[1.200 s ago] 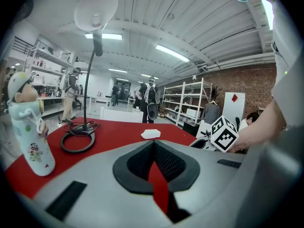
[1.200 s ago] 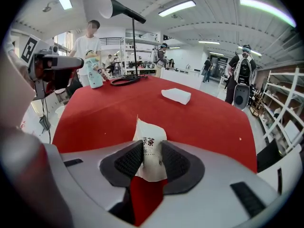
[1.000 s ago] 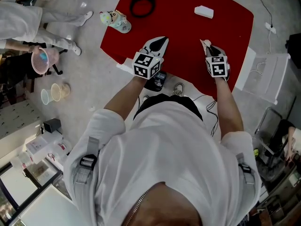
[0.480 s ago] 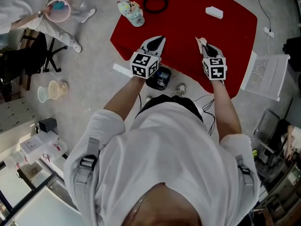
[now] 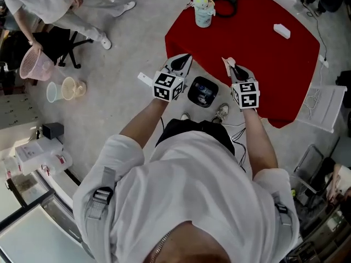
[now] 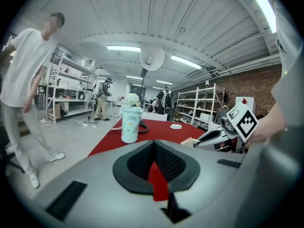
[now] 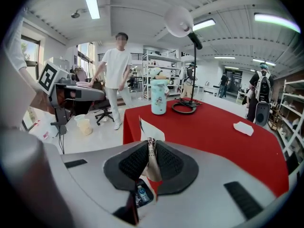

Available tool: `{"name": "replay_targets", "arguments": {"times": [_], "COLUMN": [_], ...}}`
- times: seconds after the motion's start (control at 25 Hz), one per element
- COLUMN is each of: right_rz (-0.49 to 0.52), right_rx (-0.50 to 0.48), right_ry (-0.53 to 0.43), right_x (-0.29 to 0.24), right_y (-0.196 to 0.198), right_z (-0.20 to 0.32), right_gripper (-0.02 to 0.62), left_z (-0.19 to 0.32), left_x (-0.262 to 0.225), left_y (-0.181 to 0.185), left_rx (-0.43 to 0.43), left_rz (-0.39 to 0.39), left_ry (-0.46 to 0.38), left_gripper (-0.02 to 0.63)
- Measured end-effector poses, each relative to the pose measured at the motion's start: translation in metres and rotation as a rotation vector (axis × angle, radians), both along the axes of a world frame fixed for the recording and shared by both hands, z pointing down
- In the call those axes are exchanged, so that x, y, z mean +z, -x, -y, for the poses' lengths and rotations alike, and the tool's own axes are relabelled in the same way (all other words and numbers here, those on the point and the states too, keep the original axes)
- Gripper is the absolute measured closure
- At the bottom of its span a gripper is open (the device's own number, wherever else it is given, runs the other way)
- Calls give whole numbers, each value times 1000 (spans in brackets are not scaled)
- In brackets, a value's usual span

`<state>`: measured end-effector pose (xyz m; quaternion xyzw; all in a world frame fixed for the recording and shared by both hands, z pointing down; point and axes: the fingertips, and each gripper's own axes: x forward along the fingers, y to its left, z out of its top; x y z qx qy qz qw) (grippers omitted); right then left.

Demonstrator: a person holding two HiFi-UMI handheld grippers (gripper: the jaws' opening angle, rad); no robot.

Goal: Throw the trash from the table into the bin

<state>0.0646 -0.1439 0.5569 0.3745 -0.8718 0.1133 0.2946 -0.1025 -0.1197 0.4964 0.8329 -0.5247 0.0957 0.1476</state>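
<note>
Right tongs (image 7: 151, 148) are clamped on a torn scrap of paper (image 7: 148, 132) — it stands up between the pads, pinched tight. Left tongs (image 6: 154, 165) are closed and carry nothing.

A second ago both tips hung over the red table (image 5: 269, 64), inside its near edge. Now the table has slid up and to the right in the head view. The left tips are off the near edge beside the near-left corner, over grey floor, and the right tips sit only just at that edge. The scrap has come away with me, so I judge the pick done and the carry begun. What is left is reaching the bin and letting go. A white piece (image 5: 282, 30) lies close to the far edge and would want another trip.

Containers — a black round-cornered tub (image 5: 203, 90) sits on the floor just under the near edge, beside my shoe (image 5: 222, 112), with something bluish in it. I take it for the bin but can't be sure. A pink mesh basket (image 5: 34, 64) hangs from another person's hand well off to the left; half a second ago it was at the top of the view. I can't make out its contents. Two pale cups (image 5: 71, 87) on the floor near it look empty. A lidded tumbler (image 5: 204, 12) stands by the table's left edge.
</note>
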Motion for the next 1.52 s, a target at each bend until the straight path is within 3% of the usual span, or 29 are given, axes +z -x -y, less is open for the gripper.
{"name": "replay_targets", "arguments": {"times": [0.24,0.52,1.0,1.52], "right_rz": [11,-27,-70,-126], "right_rx": [-21,-76,-127,-201], "right_ry": [37,103,209,296], "right_x": [20,57,209,447], "right_y": [65,90,69,80], "right_z": [-40,-73,-104,-117], "right_gripper": [545,543,543,541], "left_z": [-40,-71,-101,-106], "left_x": [26,55,189,390], "left_y": [72,110,87,83], "left_rx": [-59,-137,-178,-159], "left_rz": [17,4,-6,17], "left_ry": [49,105,217,272], "left_gripper": [595,595,595,595]}}
